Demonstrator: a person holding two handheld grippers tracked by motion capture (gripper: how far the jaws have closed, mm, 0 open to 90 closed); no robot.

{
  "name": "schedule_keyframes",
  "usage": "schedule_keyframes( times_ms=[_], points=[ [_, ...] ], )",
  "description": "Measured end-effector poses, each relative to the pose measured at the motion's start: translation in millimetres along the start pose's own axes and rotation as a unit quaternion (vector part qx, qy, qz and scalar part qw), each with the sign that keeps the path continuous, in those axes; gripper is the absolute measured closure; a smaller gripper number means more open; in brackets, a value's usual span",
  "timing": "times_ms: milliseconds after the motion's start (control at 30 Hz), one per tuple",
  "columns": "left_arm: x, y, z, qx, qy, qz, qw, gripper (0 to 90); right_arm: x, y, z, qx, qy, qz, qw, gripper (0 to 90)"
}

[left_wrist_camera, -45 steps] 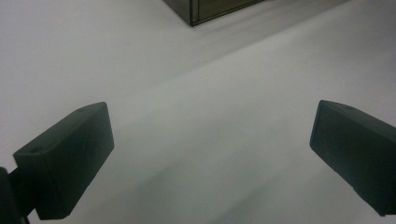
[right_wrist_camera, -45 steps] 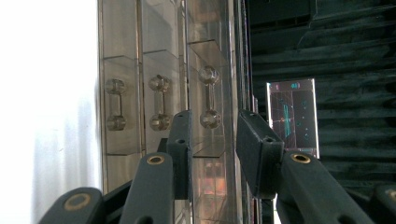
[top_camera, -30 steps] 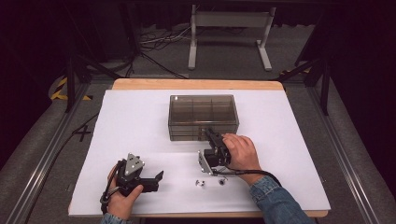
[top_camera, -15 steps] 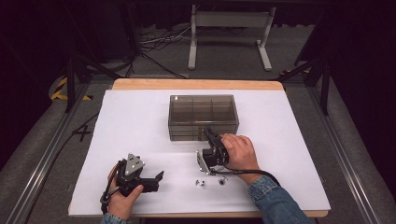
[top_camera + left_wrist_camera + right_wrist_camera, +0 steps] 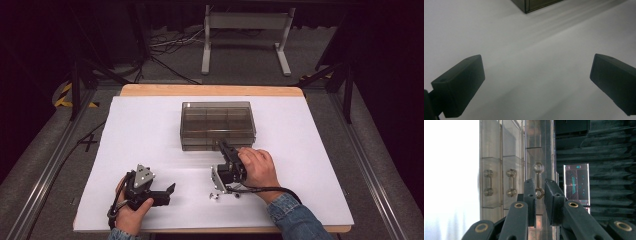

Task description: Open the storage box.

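White tabletop (image 5: 150,130) — 1 clear box (image 5: 217,125), 2 hand-held grippers

A lab recording bay: dark foam-lined walls (image 5: 609,150), metal floor rails (image 5: 47,170), a lit monitor (image 5: 576,185)

The left hand-held gripper (image 5: 170,189) lies low on the bench (image 5: 320,150), jaws spread wide. The right hand-held gripper (image 5: 223,145), rolled sideways, has just been closing, jaws nearly together.

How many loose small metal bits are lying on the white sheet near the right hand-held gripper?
2, as far as visible: one small metal piece left of the gripper base, another beside it to the right. The hand may hide more.
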State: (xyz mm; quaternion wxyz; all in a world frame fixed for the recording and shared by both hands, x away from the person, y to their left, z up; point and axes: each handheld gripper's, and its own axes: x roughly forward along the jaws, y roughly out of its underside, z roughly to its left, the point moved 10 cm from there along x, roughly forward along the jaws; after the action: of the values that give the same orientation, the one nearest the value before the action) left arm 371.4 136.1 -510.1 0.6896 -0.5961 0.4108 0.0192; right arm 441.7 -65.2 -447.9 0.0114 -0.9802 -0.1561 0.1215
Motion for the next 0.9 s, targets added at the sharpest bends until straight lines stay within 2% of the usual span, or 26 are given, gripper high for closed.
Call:
schedule_keyframes(
  times_ms=[467,900],
  points=[
    [0.2,0.2,-0.3,0.001,-0.001,0.001,1.0000,0.3,-17.0,-4.6,6.7,-0.002,0.002,-0.007,1.0000,79.8],
    [0.3,0.2,-0.2,0.000,0.000,0.000,1.0000,0.3,-20.2,-5.3,9.4,0.001,-0.001,-0.010,0.9999,79.6]
  ],
)
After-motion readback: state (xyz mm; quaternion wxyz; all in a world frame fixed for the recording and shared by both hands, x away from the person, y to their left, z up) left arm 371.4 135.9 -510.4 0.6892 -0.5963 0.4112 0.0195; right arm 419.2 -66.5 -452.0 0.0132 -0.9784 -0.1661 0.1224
